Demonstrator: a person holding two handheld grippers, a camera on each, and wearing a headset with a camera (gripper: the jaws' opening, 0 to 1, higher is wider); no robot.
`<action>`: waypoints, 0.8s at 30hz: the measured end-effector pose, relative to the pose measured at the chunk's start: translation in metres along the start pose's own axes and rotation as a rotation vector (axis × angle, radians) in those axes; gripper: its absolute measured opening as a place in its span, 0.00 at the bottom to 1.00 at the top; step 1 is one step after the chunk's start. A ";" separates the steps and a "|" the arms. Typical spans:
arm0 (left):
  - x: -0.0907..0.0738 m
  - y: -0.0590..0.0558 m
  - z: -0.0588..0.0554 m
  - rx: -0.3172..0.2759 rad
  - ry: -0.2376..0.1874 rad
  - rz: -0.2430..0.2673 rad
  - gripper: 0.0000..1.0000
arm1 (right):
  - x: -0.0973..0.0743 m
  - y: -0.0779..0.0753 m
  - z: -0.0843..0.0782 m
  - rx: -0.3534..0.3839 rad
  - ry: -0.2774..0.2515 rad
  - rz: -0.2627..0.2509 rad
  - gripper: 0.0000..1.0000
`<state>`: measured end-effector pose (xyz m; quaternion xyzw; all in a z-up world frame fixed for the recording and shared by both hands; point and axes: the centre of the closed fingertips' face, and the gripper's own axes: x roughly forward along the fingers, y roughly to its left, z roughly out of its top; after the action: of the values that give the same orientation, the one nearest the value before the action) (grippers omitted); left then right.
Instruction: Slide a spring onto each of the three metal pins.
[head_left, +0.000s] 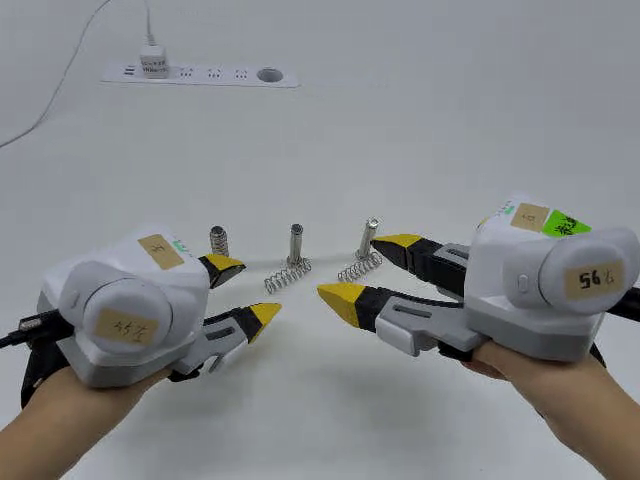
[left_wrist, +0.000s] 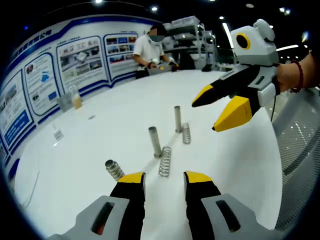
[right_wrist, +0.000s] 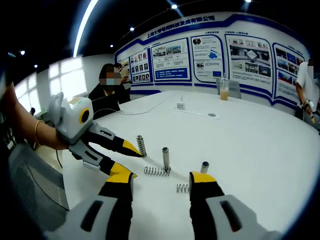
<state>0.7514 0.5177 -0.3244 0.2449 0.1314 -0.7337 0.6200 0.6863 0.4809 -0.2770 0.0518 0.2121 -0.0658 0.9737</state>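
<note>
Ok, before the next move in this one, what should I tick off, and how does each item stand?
1. Left gripper open and empty: ok.
2. Right gripper open and empty: ok.
3. First spring on the left pin: ok.
4. Middle pin loaded: not ok, second spring lies at its foot.
5. Right pin loaded: not ok, third spring lies beside it.
6. Pins fixed to the table: cannot tell.

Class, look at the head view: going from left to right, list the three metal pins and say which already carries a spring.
Left to right: pin with a spring on it → bare middle pin → bare right pin.
</note>
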 end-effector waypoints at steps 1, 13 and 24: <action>0.001 0.000 0.000 -0.004 0.000 -0.001 0.31 | -0.001 0.000 -0.001 0.001 0.002 0.000 0.47; 0.020 -0.003 -0.001 -0.001 0.023 -0.021 0.25 | -0.005 0.000 -0.006 0.034 0.010 0.012 0.52; 0.027 -0.001 -0.005 0.017 0.045 -0.034 0.18 | -0.007 -0.002 -0.013 0.078 0.021 0.000 0.52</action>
<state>0.7484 0.4979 -0.3423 0.2644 0.1433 -0.7395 0.6022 0.6745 0.4811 -0.2863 0.0905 0.2195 -0.0733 0.9686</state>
